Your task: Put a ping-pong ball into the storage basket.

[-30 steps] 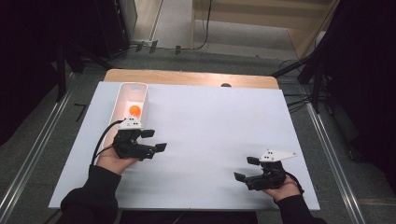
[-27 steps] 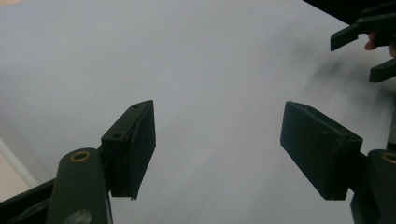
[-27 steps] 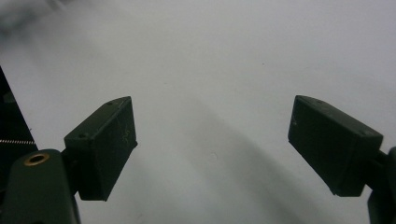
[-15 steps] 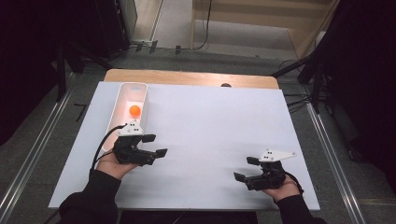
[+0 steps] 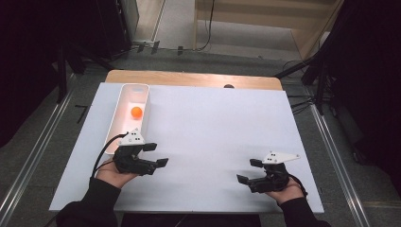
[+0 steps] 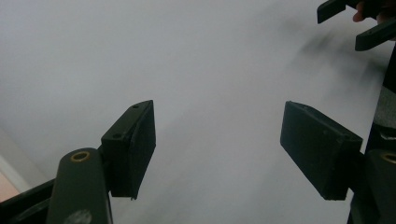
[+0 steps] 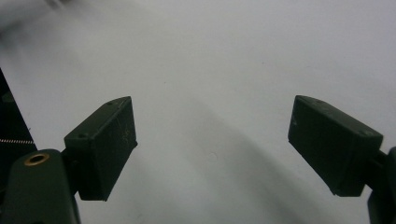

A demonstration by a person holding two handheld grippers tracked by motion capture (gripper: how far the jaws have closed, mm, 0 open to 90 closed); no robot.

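Note:
An orange ball [image 5: 136, 112] lies in a long white tray [image 5: 134, 86] at the far left of the white tabletop [image 5: 217, 123]. My left gripper [image 5: 156, 154] hovers just off the tray's near end, held in a hand, its jaws pointing right and open with nothing between them. In the left gripper view the left gripper [image 6: 217, 144] has only bare white surface between its pads. My right gripper [image 5: 248, 170] sits near the front right, jaws pointing left and open. The right gripper view shows the right gripper [image 7: 212, 149] wide apart over blank table.
A wooden strip [image 5: 189, 78] runs along the table's far edge. Metal rails [image 5: 28, 161] flank the table on grey floor. The other gripper's jaw tips [image 6: 359, 23] show at the top right of the left gripper view.
My left gripper has drawn back slightly from the tray's end toward the near edge. The right gripper has not moved.

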